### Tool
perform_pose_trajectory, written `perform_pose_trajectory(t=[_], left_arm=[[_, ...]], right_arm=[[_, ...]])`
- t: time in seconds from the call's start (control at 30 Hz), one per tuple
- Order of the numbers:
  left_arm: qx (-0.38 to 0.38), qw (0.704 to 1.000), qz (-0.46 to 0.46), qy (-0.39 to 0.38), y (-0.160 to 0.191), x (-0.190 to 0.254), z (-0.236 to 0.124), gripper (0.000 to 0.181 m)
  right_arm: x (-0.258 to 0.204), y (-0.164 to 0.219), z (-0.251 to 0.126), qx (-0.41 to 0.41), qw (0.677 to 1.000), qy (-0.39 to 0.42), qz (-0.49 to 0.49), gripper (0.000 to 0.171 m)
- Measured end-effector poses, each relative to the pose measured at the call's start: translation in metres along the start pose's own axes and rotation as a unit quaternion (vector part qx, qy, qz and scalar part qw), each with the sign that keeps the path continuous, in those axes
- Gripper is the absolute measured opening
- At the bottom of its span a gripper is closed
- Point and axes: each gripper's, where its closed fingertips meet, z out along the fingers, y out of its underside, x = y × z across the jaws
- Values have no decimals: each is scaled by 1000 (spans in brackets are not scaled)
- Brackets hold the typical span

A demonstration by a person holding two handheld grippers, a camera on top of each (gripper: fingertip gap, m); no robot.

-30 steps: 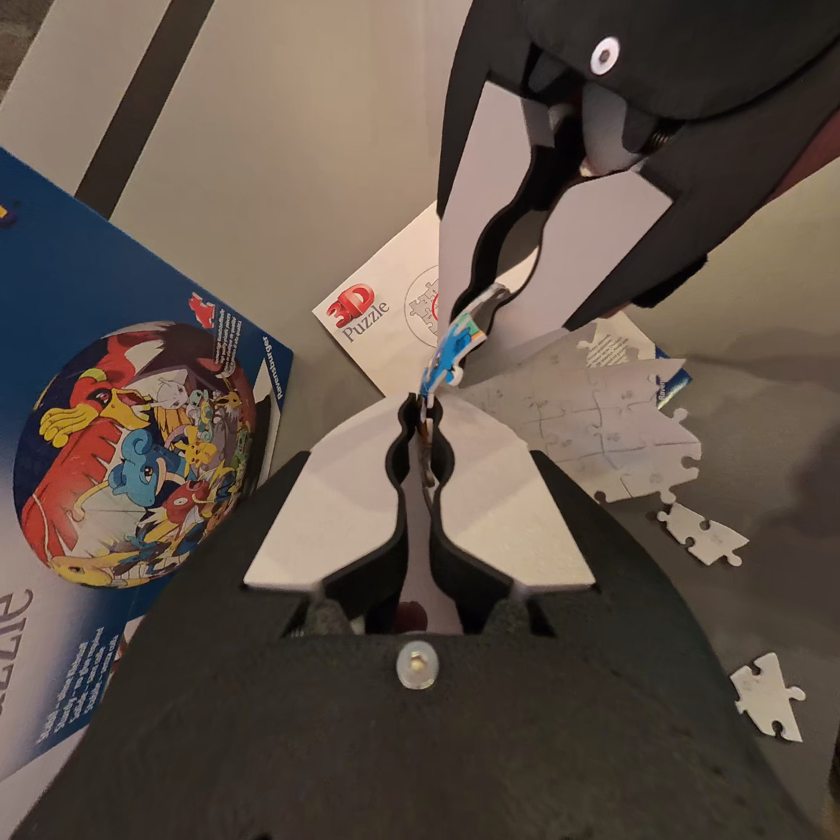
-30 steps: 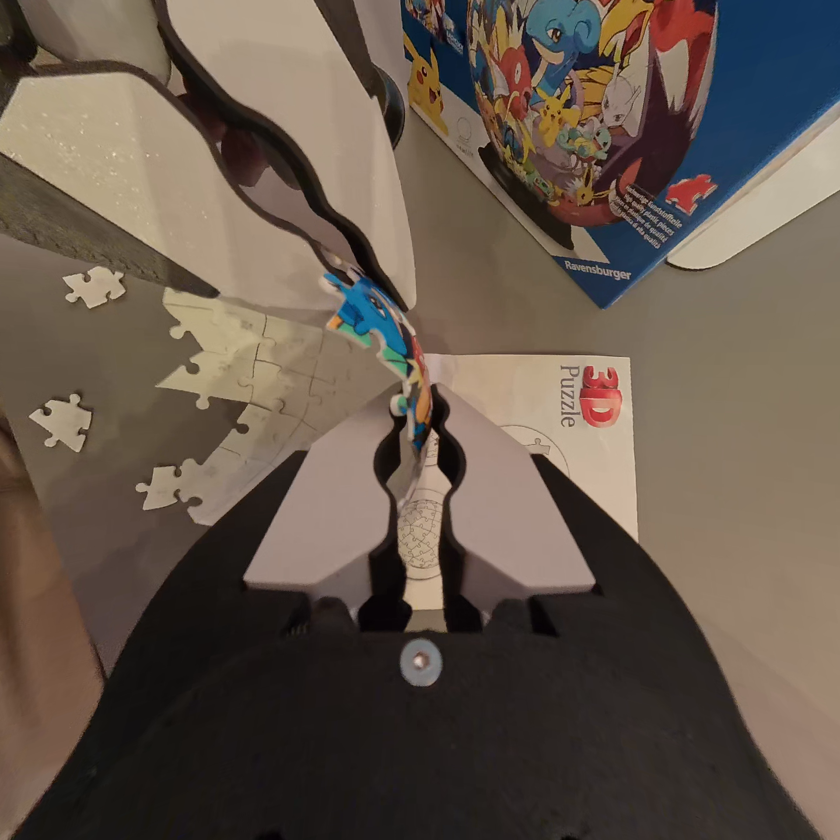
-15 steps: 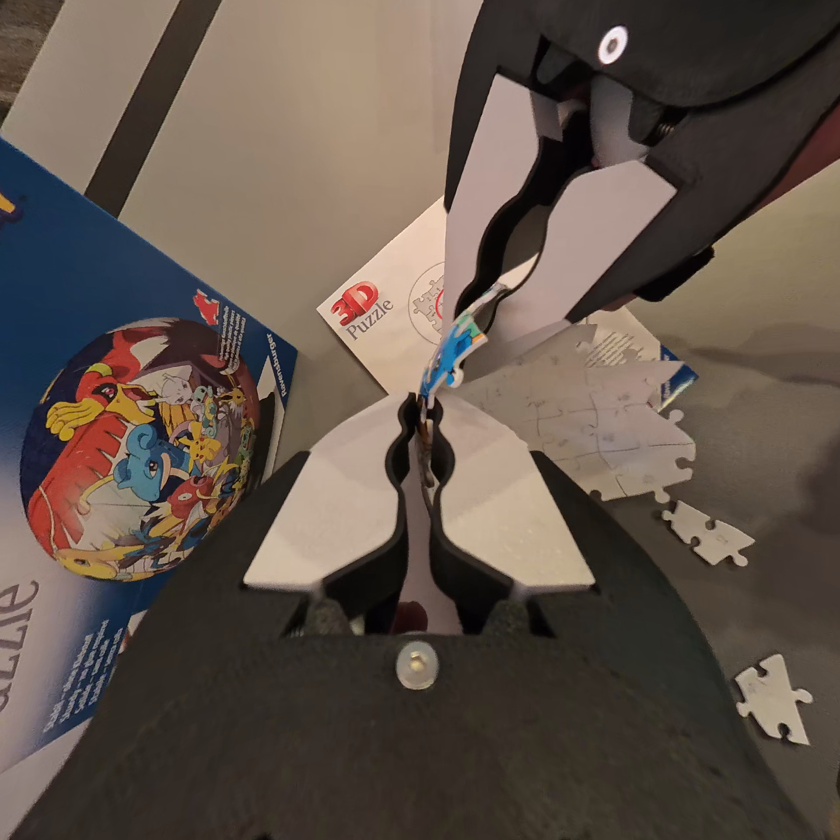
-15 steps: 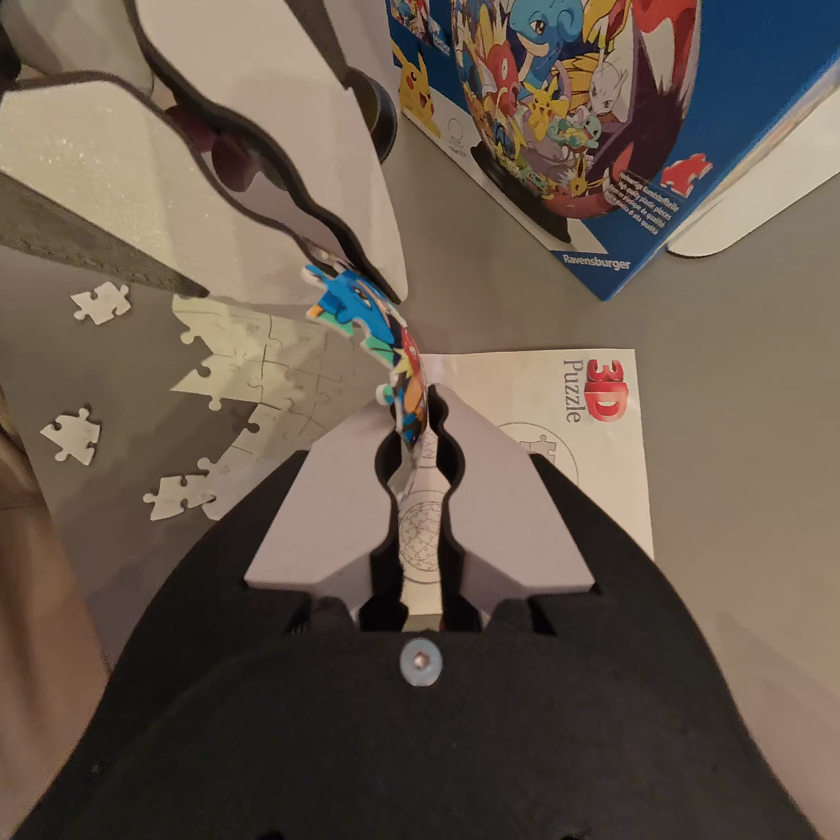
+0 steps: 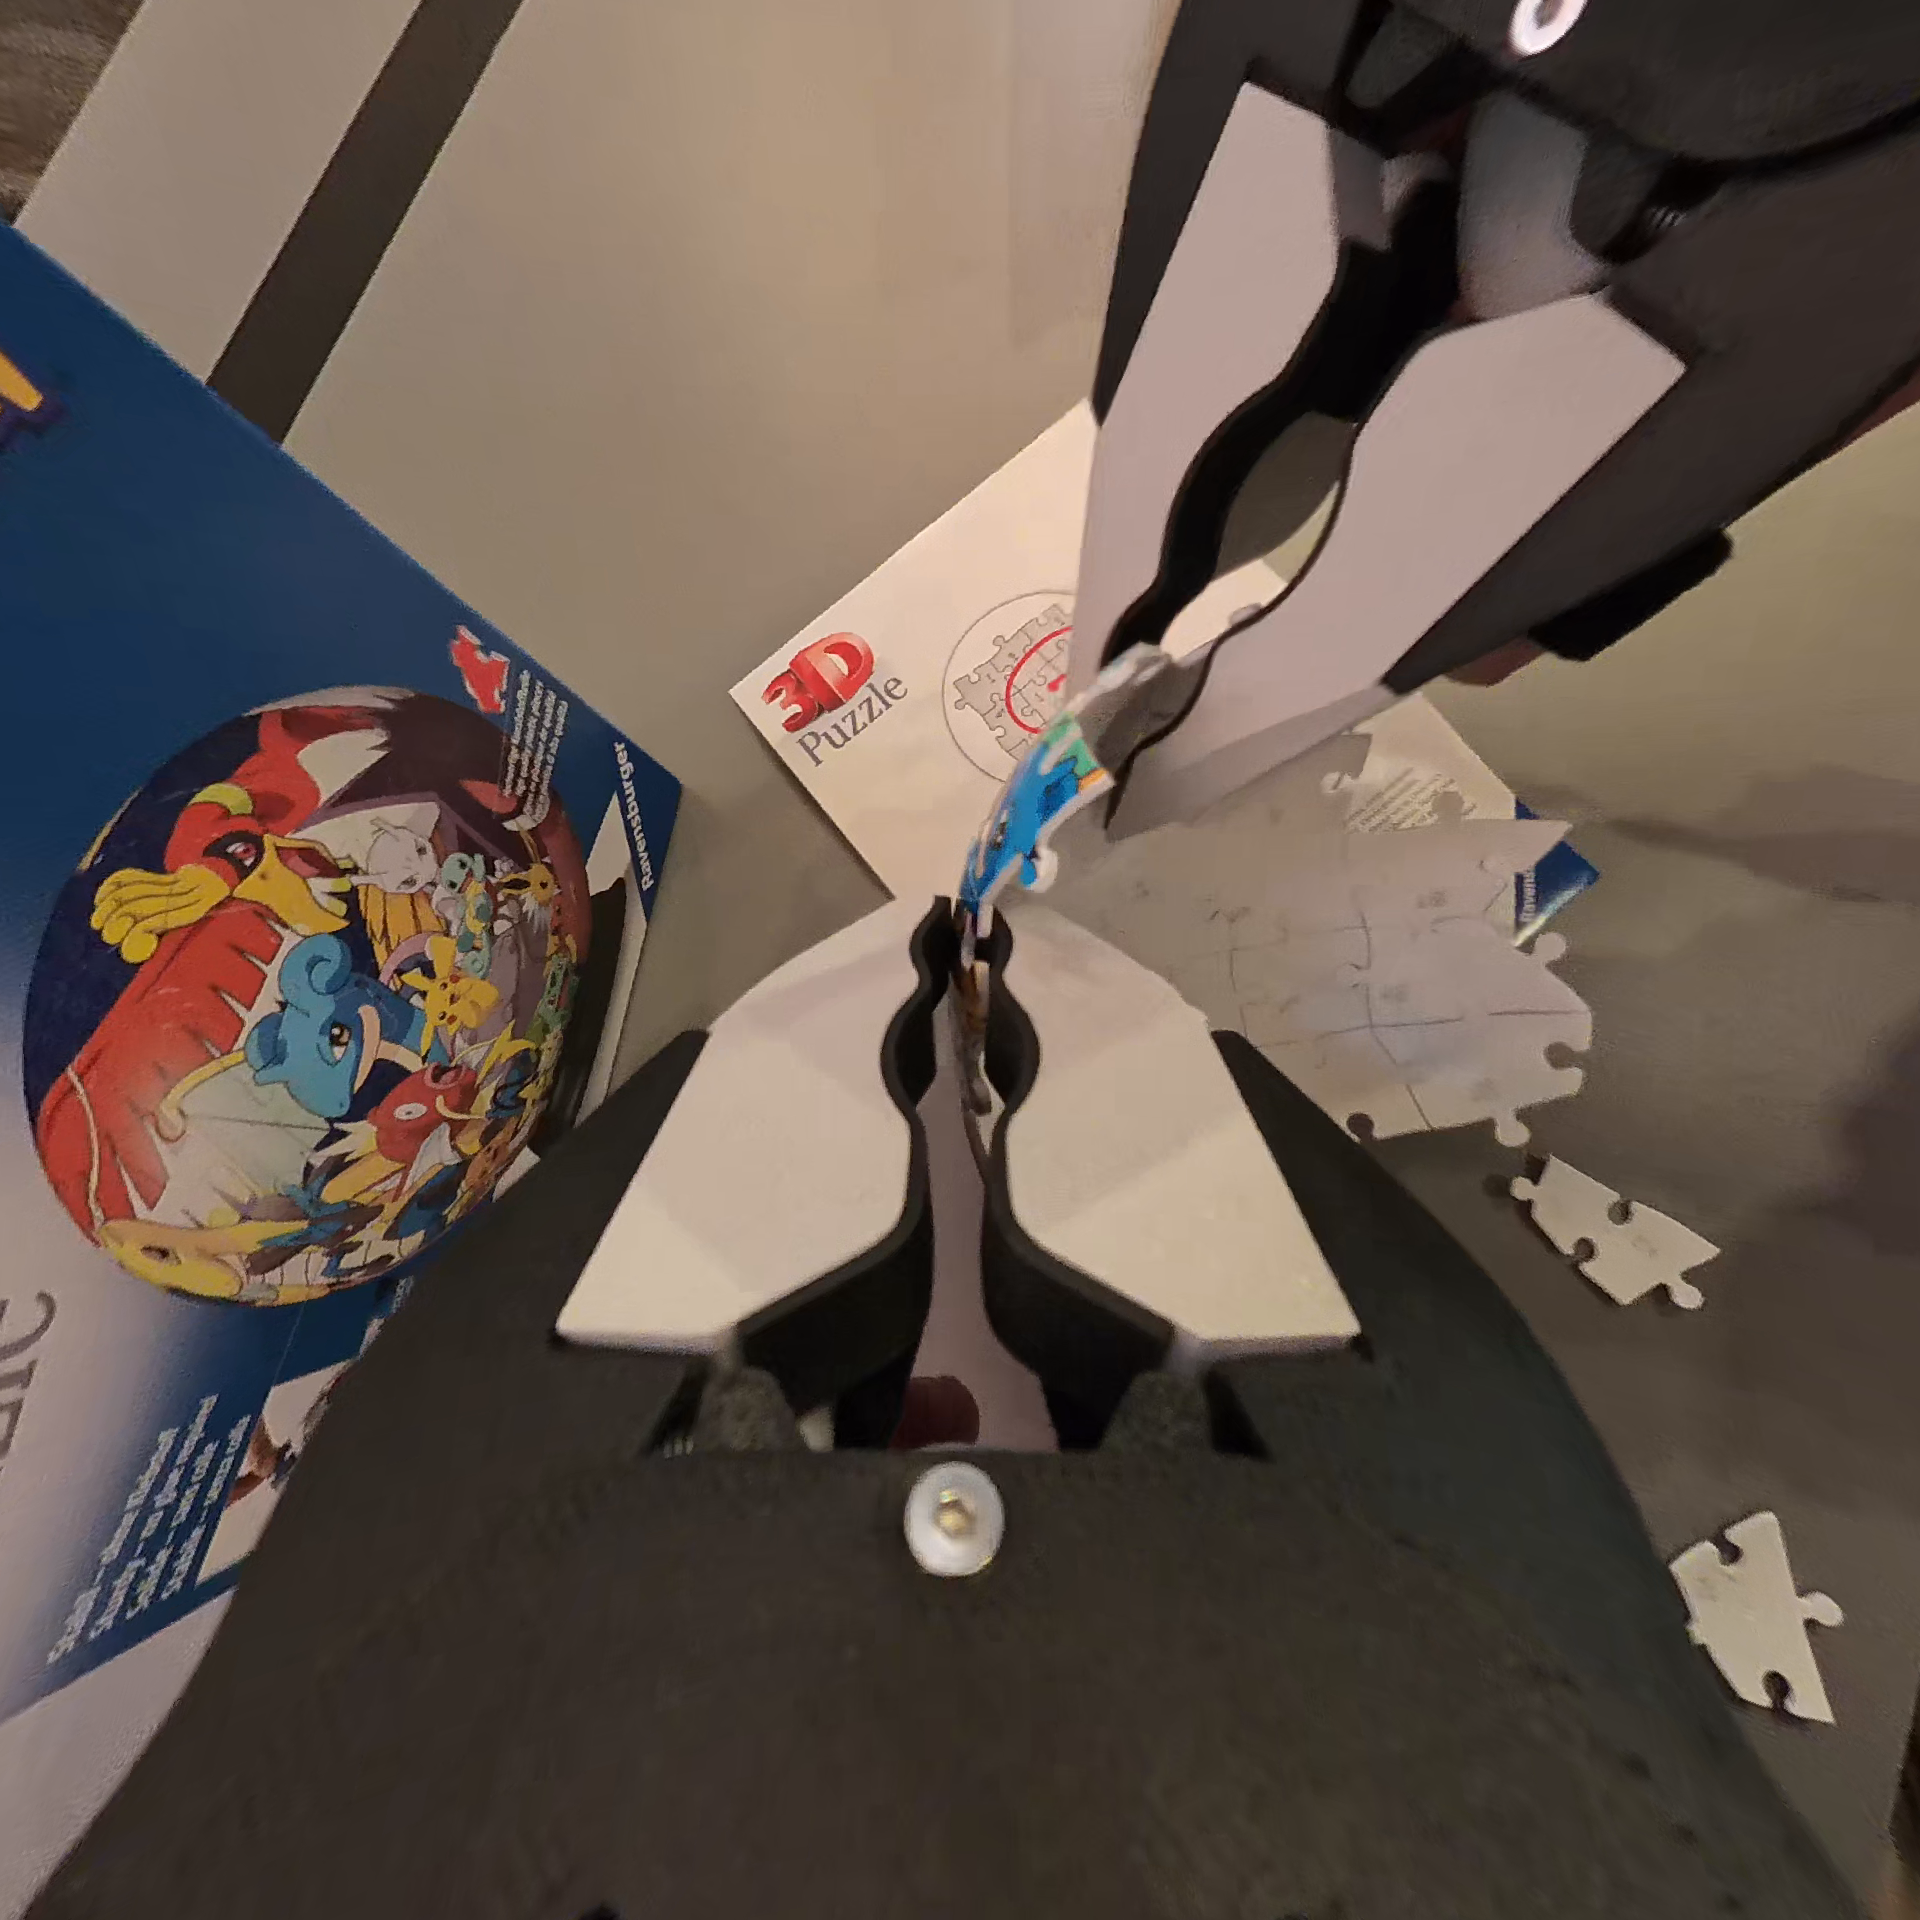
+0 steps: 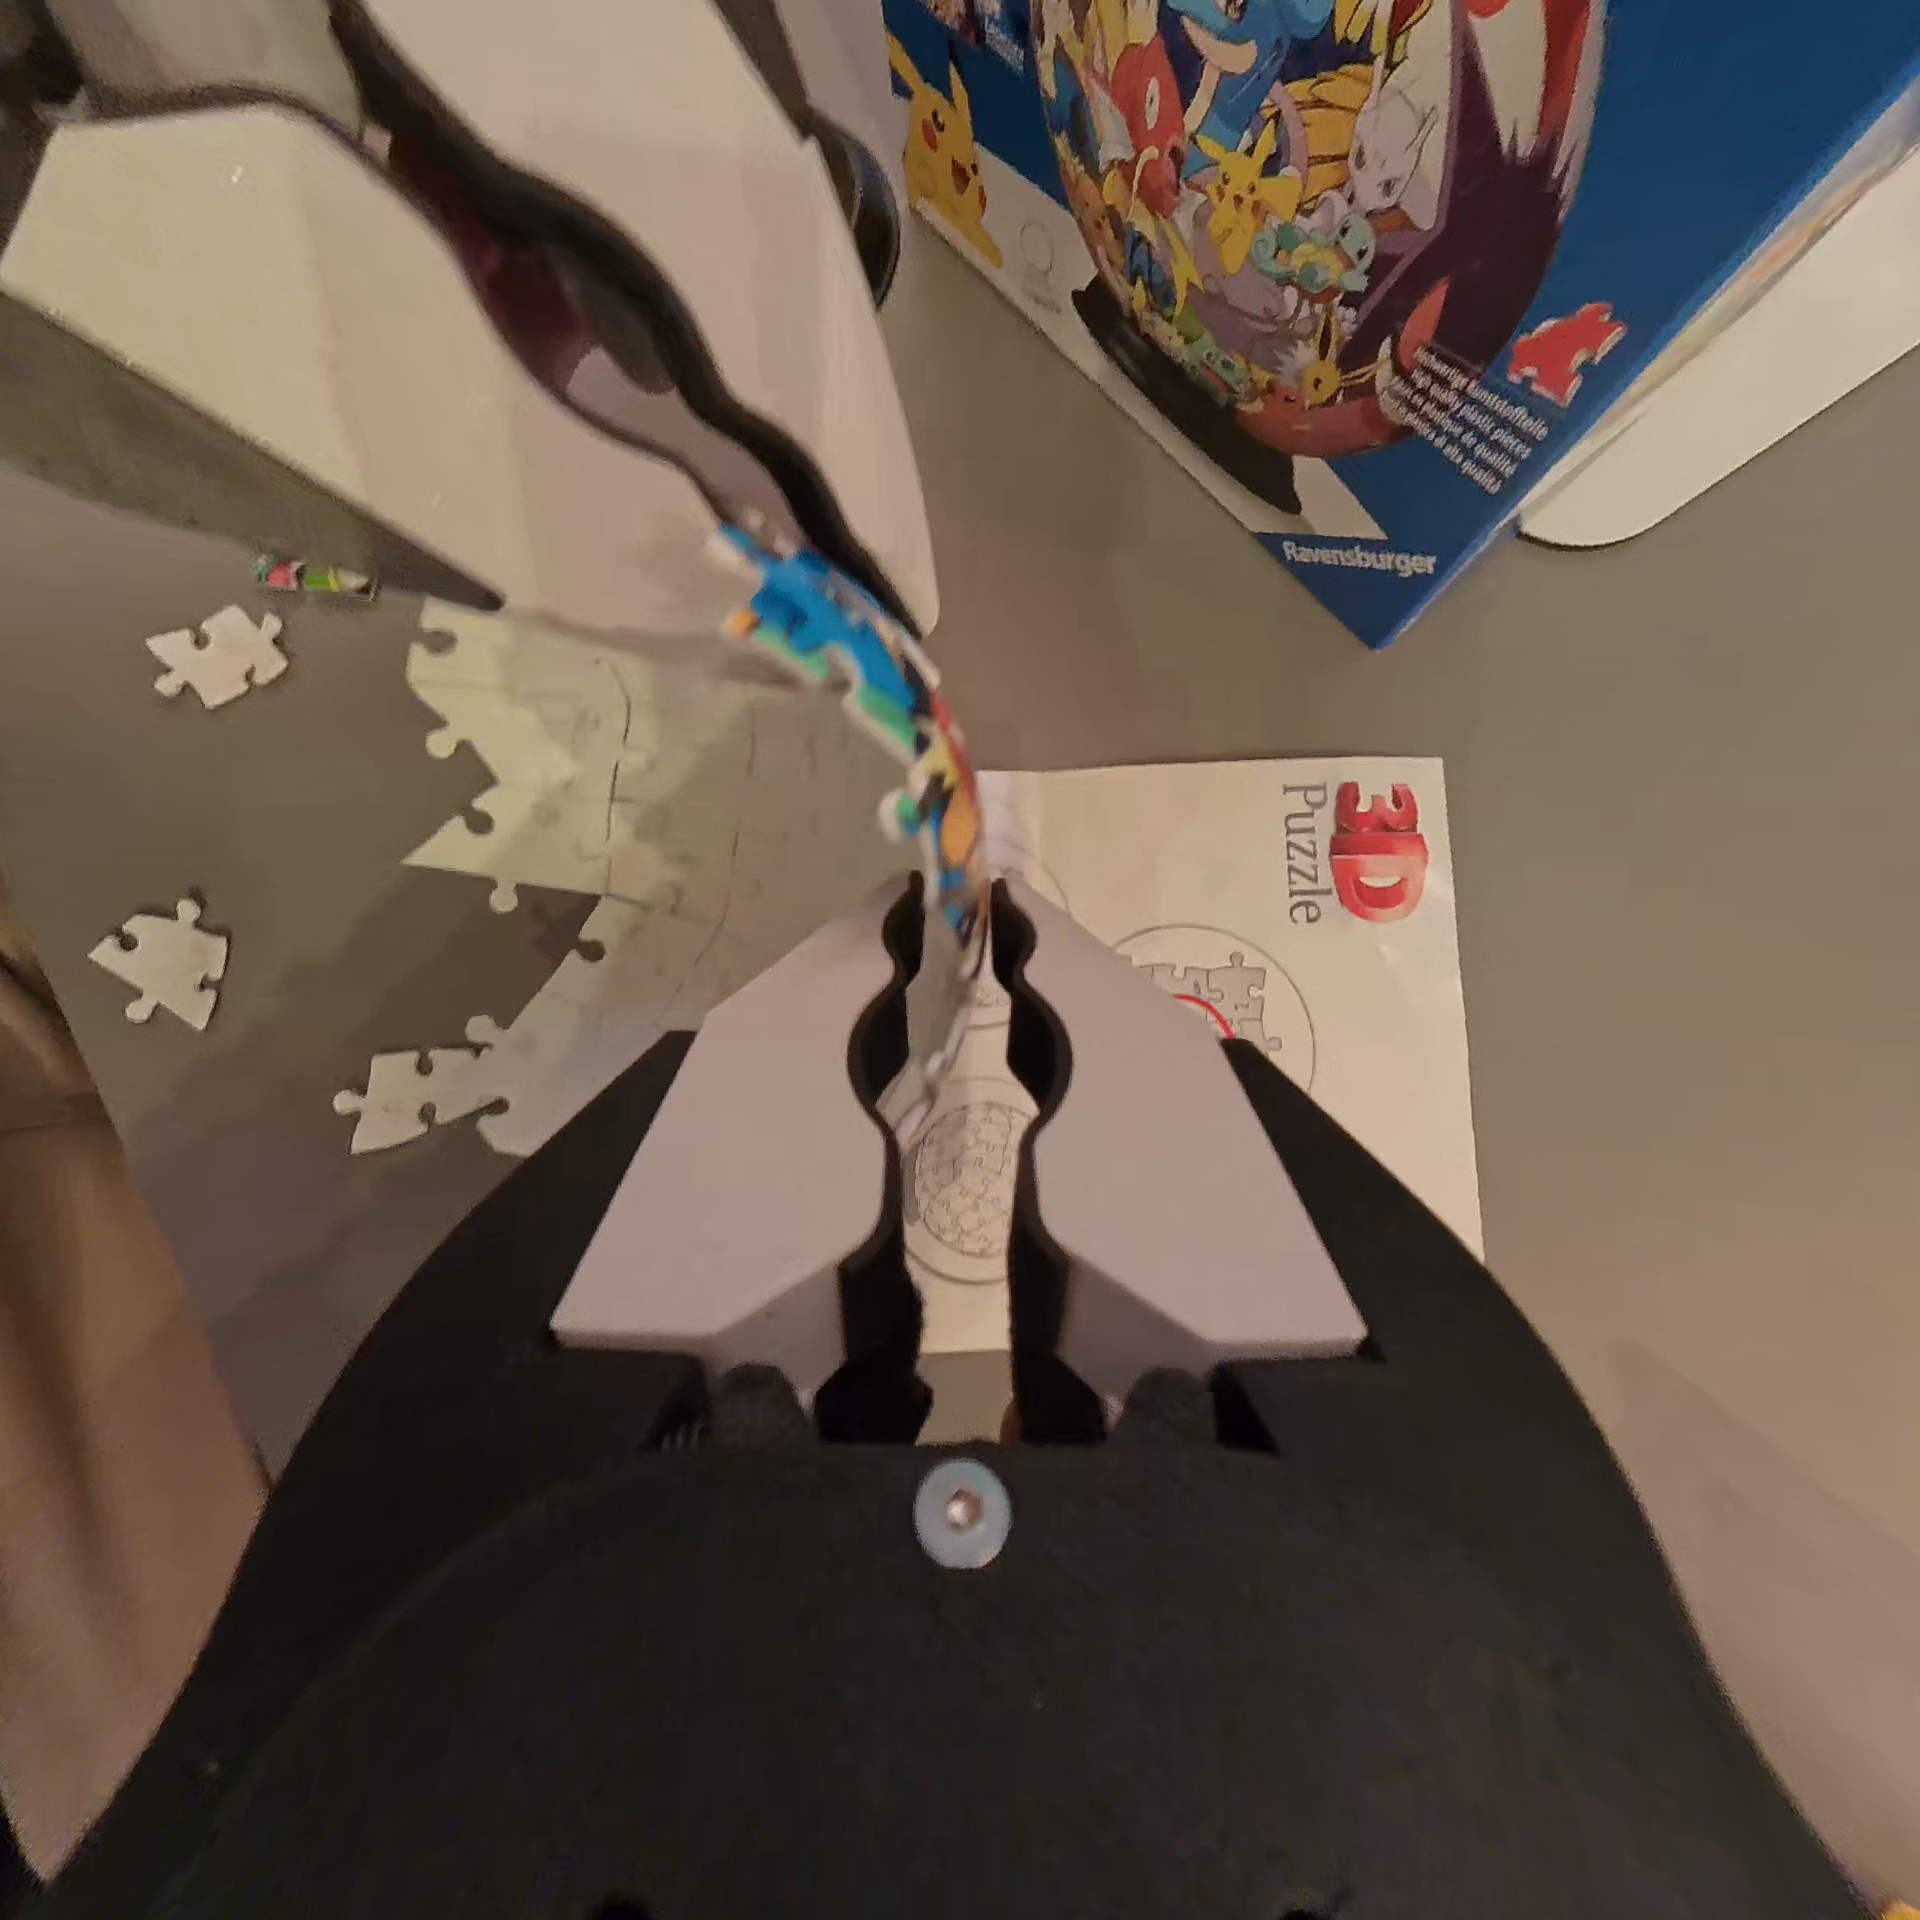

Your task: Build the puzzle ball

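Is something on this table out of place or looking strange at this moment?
Mostly no. The only oddity is a small colourful scrap lying on the grey table near the white face-down puzzle pieces; what it is cannot be told. The curved colourful strip of joined pieces is held between both grippers.

Coloured puzzle strip (image 5: 1023, 821) between left gripper (image 5: 975, 925) and right gripper (image 5: 1127, 717)

A grey tabletop (image 5: 727, 312) with one dark stripe (image 5: 312, 239), dimly lit.
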Motion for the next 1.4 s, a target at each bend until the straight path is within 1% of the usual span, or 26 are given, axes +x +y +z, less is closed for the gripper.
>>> perform_pose_trajectory(t=[0.1, 0.33, 0.47, 0.5, 0.53, 0.57, 0.63, 0.67, 0.83, 0.9, 0.93, 1.03, 1.1, 1.23, 1.27, 1.37, 1.4], left_arm=[[3, 1000, -7, 3, 0, 1, 0, 3], [4, 1000, -4, -3, -1, 0, -2, 4], [1, 1000, -1, -4, 1, 0, 0, 4], [4, 1000, -2, -1, 0, 1, 0, 4], [7, 1000, -6, 4, -1, 2, -1, 3], [8, 1000, -5, 4, -2, 2, -1, 3], [5, 1000, 0, 0, -2, 2, -1, 4], [3, 1000, 1, 3, -2, 3, -1, 3], [-2, 1000, -7, 3, 1, 3, 3, 3], [-5, 1000, -15, 0, 3, 0, 3, 3], [-4, 1000, -17, -1, 3, -1, 3, 3], [-3, 1000, -27, 5, 5, 0, 4, 3], [-4, 1000, -28, 4, 5, 0, 5, 3], [-2, 999, -41, 3, 7, -2, 6, 3], [-3, 999, -45, -3, 8, -4, 6, 3], [4, 998, -56, -22, 8, -10, 4, 3], [8, 998, -58, -22, 8, -10, 3, 3]], right_arm=[[2, -2, -1, 11, 1000, 7, -2, 4], [3, -6, -1, 22, 1000, 4, 11, 0], [3, -5, 2, 20, 1000, 3, 23, 1], [4, -6, 2, 22, 999, 9, 21, 3], [5, -8, 3, 25, 999, 15, 18, 11], [4, -9, 3, 26, 999, 12, 15, 11], [2, -10, 3, 31, 999, 6, 9, 3], [1, -9, 3, 27, 1000, 4, 9, 2], [2, -6, 4, 20, 1000, 1, 20, 2], [5, -7, 1, 25, 999, 15, 18, 7], [4, -5, -1, 20, 1000, 14, 12, 7], [6, -7, -5, 30, 999, 16, 10, 5], [6, -7, -5, 29, 999, 15, 9, 0], [8, -6, -3, 29, 999, 16, 26, 0], [10, -6, -4, 29, 999, 22, 31, 5], [9, -1, -12, 27, 998, 6, 48, 11], [9, 2, -13, 25, 998, 4, 56, 18]])
